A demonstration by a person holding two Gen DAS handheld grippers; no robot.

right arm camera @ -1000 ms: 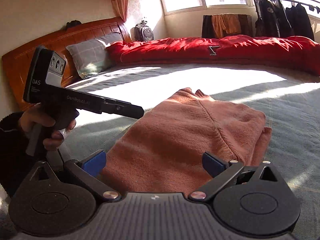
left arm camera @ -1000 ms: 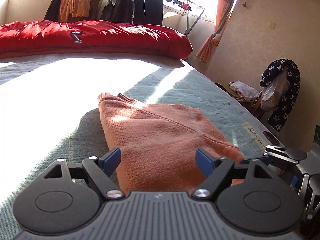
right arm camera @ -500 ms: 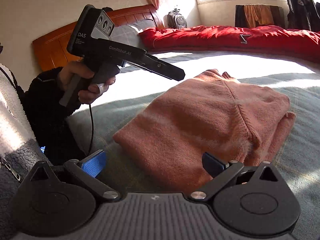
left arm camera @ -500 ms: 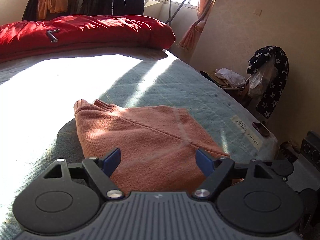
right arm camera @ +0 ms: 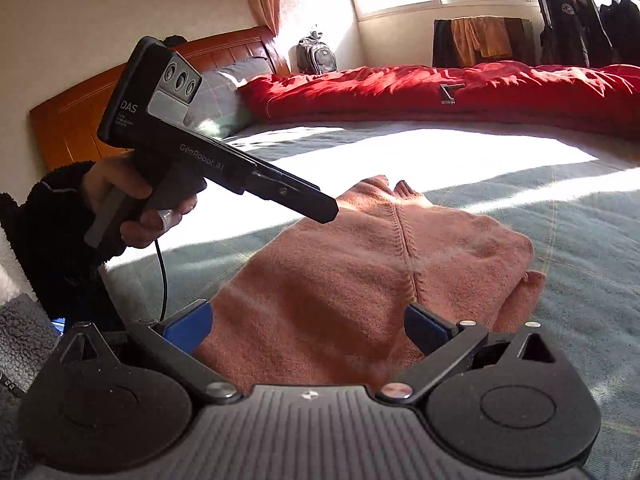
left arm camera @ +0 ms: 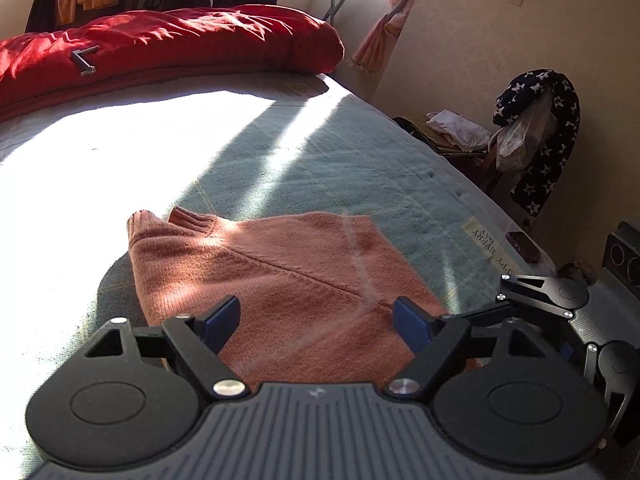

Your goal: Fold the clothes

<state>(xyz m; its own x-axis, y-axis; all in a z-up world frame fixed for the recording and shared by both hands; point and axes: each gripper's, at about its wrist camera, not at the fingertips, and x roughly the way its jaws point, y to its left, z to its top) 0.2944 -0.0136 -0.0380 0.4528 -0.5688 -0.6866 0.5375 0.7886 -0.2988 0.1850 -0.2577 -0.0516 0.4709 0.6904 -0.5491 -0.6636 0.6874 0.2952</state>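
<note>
Salmon knit sweater [left arm camera: 288, 280] lies folded into a compact rectangle on the grey-green bedsheet [left arm camera: 360, 168], collar toward the red duvet [left arm camera: 168, 44]. Left gripper [left arm camera: 316, 320] and right gripper [right arm camera: 308, 320] both hover above its near edge, jaws spread wide, nothing grasped. Judgement: fold looks nearly done. A protruding layer at the right side would best be tucked flush, with pads kept flat to avoid dragging the knit.

Fuzzy salmon-pink knitted sweater [left arm camera: 288, 276] on a matt grey-green woven bedcover [left arm camera: 360, 168]; crinkled red quilt [right arm camera: 440, 88]; glossy orange wooden headboard [right arm camera: 80, 108].
</note>
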